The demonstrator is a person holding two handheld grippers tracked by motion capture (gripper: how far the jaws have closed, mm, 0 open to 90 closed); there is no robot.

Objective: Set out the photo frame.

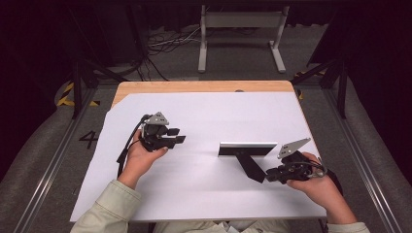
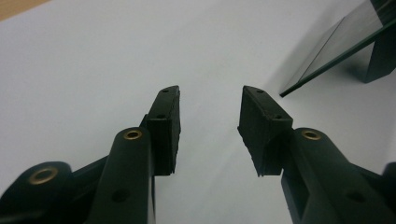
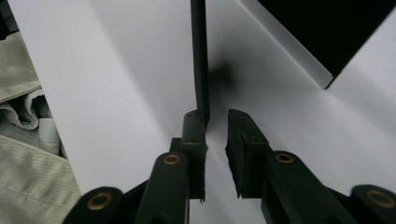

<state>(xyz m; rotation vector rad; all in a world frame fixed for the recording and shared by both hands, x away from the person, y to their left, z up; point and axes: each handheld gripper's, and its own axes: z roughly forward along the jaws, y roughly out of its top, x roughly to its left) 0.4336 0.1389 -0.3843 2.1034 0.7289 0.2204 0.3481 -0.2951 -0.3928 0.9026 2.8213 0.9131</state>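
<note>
Left tongs (image 1: pixel 179 136) sat over the white sheet (image 1: pixel 204 109) on the surface's left half, jaws wide with nothing between them; in the left gripper view (image 2: pixel 209 122) just bare sheet in the gap, with the frame's edge (image 2: pixel 334 51) off to the upper right. The photo frame (image 1: pixel 247 148) stood upright near the middle of the sheet, right of centre, its black back stand (image 1: pixel 250 167) angled down toward the person. Right tongs (image 1: pixel 270 176) were at the stand's lower tip. In the right gripper view (image 3: pixel 216 122) the stand (image 3: pixel 199 56) ran edge-on up from the left pad (image 3: pixel 194 128), touching or just against it; the other pad stood clear of it, so jaws were narrow but not clamped. Frame's back (image 3: pixel 327 28) showed dark at upper right. Left tongs were well apart from the frame.
</note>
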